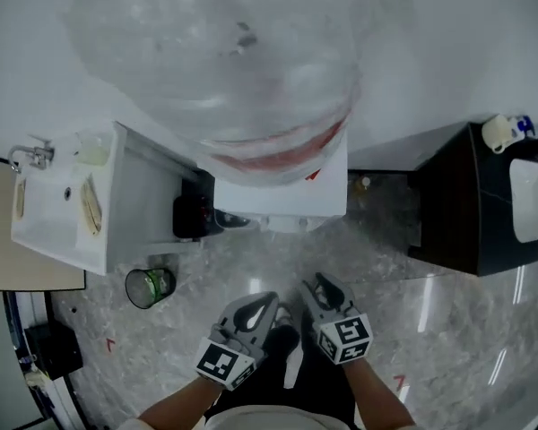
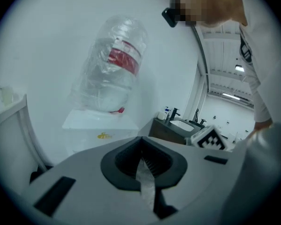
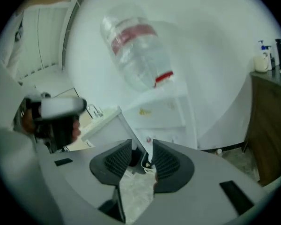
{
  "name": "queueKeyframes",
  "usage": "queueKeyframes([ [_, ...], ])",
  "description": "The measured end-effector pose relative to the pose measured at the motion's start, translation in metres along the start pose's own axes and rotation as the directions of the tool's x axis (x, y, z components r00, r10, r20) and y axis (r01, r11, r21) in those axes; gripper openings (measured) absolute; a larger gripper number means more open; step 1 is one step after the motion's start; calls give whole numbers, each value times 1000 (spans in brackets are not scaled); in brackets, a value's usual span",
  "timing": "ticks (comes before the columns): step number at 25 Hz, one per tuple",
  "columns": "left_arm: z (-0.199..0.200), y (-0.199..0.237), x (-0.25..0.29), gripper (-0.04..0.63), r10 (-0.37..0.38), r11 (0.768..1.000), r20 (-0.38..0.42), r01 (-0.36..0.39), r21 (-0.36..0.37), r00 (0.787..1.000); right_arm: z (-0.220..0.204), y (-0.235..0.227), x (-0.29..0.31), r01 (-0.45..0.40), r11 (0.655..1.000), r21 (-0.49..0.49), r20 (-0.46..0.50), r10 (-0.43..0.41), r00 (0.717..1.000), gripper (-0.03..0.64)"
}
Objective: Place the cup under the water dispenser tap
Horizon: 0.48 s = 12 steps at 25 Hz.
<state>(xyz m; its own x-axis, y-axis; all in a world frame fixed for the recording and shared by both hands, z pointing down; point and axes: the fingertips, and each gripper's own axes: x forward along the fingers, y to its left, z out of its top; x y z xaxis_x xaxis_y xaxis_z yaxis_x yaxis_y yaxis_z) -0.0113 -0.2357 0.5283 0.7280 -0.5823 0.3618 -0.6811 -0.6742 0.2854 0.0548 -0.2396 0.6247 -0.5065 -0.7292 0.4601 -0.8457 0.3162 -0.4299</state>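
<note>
A clear cup (image 1: 149, 287) with a greenish inside stands on the marble floor, left of the water dispenser (image 1: 287, 200) and close to the white cabinet. A large clear bottle (image 1: 220, 52) with a red label tops the dispenser, also in the left gripper view (image 2: 112, 64) and the right gripper view (image 3: 138, 46). Both grippers hover side by side low in the head view, in front of the dispenser and to the right of the cup. My left gripper (image 1: 267, 301) (image 2: 141, 146) is shut and empty. My right gripper (image 3: 142, 149) (image 1: 316, 285) is open, nothing between its pads.
A white sink cabinet (image 1: 63, 213) with a faucet (image 1: 31, 155) stands at the left. At the right is a dark vanity (image 1: 484, 204) with a soap bottle (image 1: 507, 131). A black box (image 1: 49, 348) sits on the floor at lower left.
</note>
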Motion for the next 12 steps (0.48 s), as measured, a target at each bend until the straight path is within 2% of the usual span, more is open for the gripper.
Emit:
queueKeyframes([
  [1, 12, -7, -8, 6, -2, 1000, 8, 2, 0, 1000, 28, 15, -20, -9, 1000, 1, 43, 9, 999, 136],
  [4, 55, -32, -43, 6, -16, 999, 39, 17, -28, 999, 87, 67, -76, -18, 999, -26, 103, 20, 994, 85],
  [7, 85, -61, -84, 6, -54, 998, 64, 57, -38, 996, 116, 121, -125, 25, 993, -111, 123, -11, 992, 44],
  [12, 110, -92, -121, 5, -105, 994, 102, 107, -15, 989, 151, 165, -160, 53, 970, -236, 168, -13, 986, 17],
])
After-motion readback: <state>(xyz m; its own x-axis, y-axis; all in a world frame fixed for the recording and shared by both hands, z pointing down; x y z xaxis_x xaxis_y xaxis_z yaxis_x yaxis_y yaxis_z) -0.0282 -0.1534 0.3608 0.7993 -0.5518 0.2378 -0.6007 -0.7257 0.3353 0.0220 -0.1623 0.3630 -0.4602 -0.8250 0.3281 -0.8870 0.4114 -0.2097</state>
